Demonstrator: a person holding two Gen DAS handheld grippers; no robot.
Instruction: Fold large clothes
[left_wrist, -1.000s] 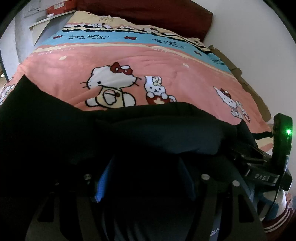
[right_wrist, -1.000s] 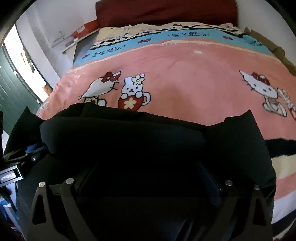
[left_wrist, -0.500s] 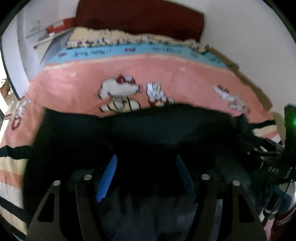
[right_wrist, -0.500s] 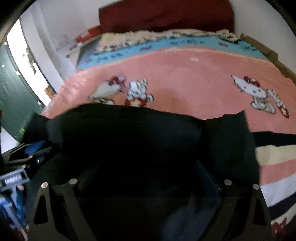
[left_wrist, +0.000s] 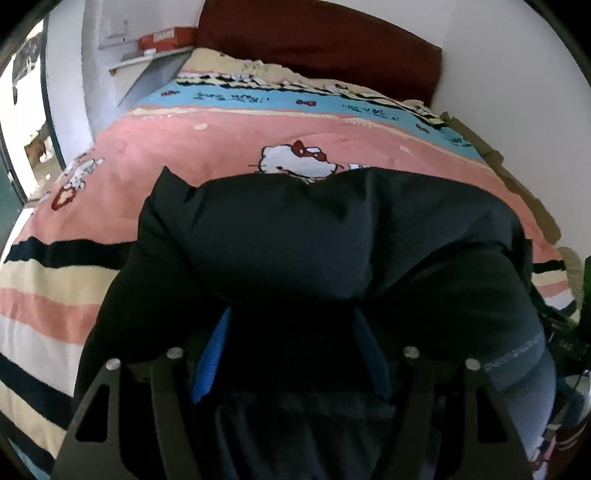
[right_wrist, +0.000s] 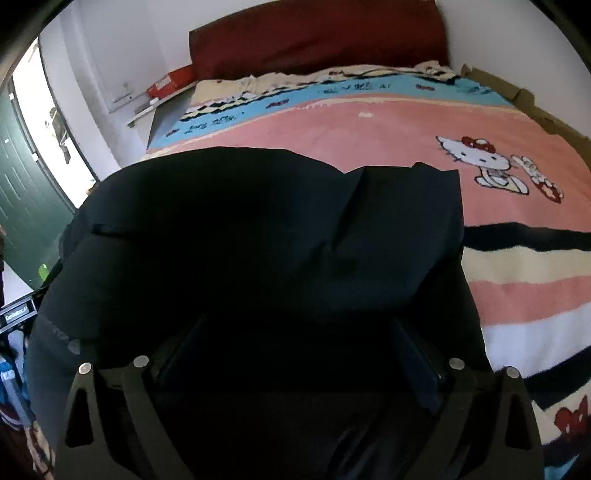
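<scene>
Large black fabric garment (left_wrist: 332, 240) lies bunched over the near part of the pink cartoon-cat blanket (left_wrist: 184, 147), short of the dark red pillow (left_wrist: 321, 40). Left gripper (left_wrist: 291, 354): blue-padded fingers (left_wrist: 212, 354) set wide, cloth draped over them; grip cannot be confirmed. Right gripper (right_wrist: 295, 354): likewise buried, state undeterminable.

Daylight enters from a bright, blown-out doorway (right_wrist: 40, 122) at the left edge of both fisheye views. The pink cartoon-print blanket (left_wrist: 207, 147) is evenly lit; the black fabric garment (right_wrist: 240, 240) is underexposed, nearly detailless. Edges curve and vignette; slight softness overall.
</scene>
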